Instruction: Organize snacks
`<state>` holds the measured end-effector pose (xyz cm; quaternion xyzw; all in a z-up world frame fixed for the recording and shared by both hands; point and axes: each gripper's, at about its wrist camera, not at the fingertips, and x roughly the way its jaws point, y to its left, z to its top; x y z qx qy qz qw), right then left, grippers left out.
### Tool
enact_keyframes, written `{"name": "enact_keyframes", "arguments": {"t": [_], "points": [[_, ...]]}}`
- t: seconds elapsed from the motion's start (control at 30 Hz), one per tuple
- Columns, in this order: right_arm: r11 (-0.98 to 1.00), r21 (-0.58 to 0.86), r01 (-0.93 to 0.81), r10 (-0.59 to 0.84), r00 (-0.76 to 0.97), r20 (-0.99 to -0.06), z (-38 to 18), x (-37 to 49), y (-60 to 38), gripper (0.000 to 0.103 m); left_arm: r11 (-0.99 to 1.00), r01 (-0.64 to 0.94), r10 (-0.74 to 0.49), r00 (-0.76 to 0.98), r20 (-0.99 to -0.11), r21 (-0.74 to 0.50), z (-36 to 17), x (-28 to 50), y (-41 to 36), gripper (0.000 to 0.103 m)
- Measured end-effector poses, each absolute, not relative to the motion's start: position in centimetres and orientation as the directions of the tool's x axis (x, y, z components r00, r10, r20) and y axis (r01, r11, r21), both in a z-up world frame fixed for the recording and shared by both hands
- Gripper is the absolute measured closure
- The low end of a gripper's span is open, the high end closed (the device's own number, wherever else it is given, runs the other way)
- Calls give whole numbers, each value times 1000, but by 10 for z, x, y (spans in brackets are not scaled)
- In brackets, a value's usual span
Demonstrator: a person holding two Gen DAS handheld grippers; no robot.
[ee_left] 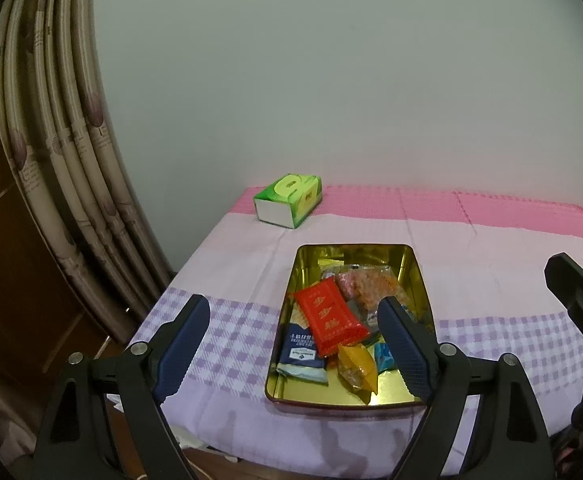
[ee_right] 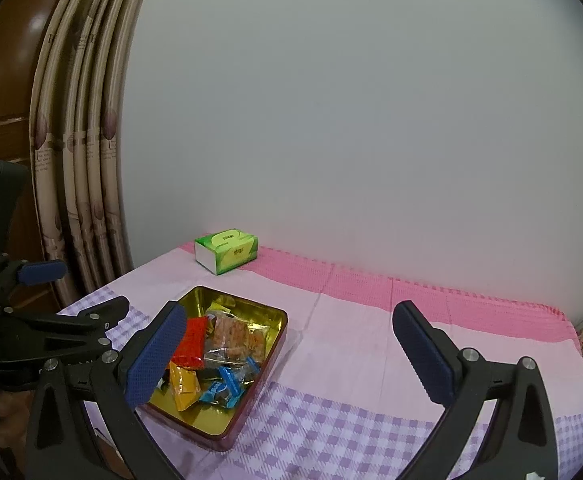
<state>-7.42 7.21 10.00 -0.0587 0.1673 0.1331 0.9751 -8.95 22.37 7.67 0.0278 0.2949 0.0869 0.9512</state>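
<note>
Left hand-held gripper point(ee_left: 291, 340), spread wide and empty, we hold nearer the tin point(ee_left: 287, 300); its long axis runs away from us.

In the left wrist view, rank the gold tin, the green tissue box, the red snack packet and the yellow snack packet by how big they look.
1. Gold tin
2. Green tissue box, though it sits farther from the camera
3. Red snack packet, close to the box in apparent size, so that pair is unsure
4. Yellow snack packet
</note>
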Motion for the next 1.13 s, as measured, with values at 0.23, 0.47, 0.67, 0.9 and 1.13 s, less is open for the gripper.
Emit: {"name": "enact_keyframes", "arguments": {"t": [0.23, 0.47, 0.67, 0.9, 1.13], "points": [[957, -72, -281, 240, 906, -348, 97, -72, 74, 1, 984, -148, 181, 810, -558, 104, 75, -90, 224, 17], [957, -70, -281, 240, 905, -351, 97, -72, 74, 1, 983, -147, 182, 809, -558, 108, 73, -91, 224, 16], [958, -57, -280, 241, 901, -360, 94, -72, 73, 1, 983, -146, 184, 806, -563, 112, 71, -91, 224, 16], [962, 63, -265, 263, 844, -467, 68, -39, 34, 1, 982, -147, 190, 795, -576, 122, 65, -91, 228, 11], [998, -35, -60, 16, 694, -719, -23, 42, -85, 1, 986, -138, 165, 763, -625, 92, 57, -81, 235, 10]]}}
